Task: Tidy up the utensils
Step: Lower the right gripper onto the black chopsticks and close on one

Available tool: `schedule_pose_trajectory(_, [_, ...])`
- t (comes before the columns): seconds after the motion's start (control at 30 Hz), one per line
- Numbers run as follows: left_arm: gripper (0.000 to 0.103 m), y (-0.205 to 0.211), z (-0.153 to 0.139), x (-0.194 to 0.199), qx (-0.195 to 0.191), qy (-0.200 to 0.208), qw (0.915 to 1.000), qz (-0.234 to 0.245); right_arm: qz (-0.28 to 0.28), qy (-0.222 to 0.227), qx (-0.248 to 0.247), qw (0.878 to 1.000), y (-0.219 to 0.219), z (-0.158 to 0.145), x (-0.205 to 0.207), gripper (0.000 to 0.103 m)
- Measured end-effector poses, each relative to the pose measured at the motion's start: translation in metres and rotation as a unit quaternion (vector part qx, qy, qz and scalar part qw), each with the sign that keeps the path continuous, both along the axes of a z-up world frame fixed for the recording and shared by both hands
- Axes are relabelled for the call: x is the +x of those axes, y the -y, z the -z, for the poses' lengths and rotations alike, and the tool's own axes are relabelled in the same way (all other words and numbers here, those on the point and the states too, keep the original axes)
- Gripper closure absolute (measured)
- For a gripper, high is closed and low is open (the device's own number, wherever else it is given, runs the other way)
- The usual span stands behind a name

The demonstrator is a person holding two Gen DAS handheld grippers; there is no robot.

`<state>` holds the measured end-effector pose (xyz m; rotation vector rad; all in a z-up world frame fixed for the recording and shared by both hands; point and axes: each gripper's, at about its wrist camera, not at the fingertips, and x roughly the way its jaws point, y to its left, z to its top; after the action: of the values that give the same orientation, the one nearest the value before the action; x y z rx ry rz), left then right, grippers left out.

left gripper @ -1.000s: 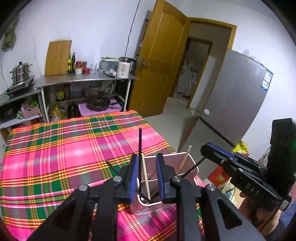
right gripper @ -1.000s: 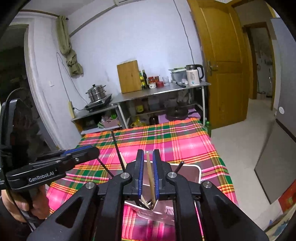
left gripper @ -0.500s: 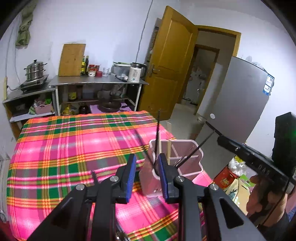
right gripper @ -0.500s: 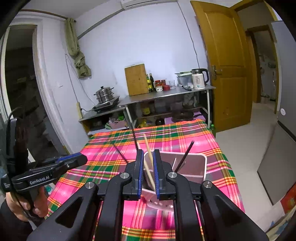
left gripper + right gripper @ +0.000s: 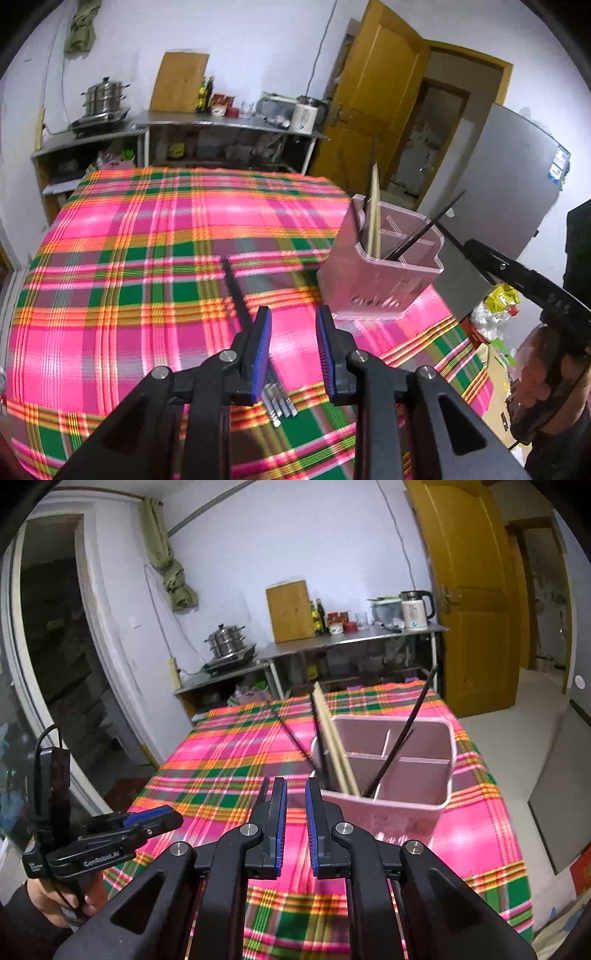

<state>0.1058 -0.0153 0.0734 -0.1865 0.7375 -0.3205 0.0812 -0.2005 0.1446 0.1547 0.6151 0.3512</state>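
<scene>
Covering the bench (image 5: pixel 122 258), a pink, green and orange plaid cloth (image 5: pixel 236 760) fills most of both wrist views. Pink utensil holder (image 5: pixel 373 288) stands upright near the right edge of the bench in the left wrist view; internal dividers split it into compartments. Inside it: pale wooden chopsticks (image 5: pixel 375 210) leaning in the left compartment, one black chopstick (image 5: pixel 424 230) leaning out toward the right. Right wrist view shows the same holder just ahead and right of the right tool (image 5: pixel 294 812), with another dark chopstick (image 5: pixel 291 738) slanting out over its left rim. Left tool (image 5: pixel 293 343) hovers above the cloth, blue pads apart with a clear gap, nothing between them. Beneath and just left of it a bundle of black chopsticks with silver ends (image 5: pixel 255 332) lies flat on the cloth, partly hidden by the left finger. Right tool: pads parted by a narrow gap, nothing gripped. Each tool appears at the edge of the other's view, held by a hand (image 5: pixel 55 904).
</scene>
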Motion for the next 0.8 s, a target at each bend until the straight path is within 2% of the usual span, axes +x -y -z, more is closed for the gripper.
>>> schedule_pose_trajectory(0.37, [0.077, -0.011, 0.043, -0.002, 0.006, -0.041, 0.9987, -0.028, -0.034, -0.045, -0.012, 0.998, -0.029, 0.041, 0.002, 0.093])
schedule_pose_trajectory(0.8, [0.077, -0.013, 0.095, 0.046, -0.002, -0.096, 0.9938, -0.055, -0.055, -0.096, -0.018, 0.994, -0.051, 0.084, 0.015, 0.093])
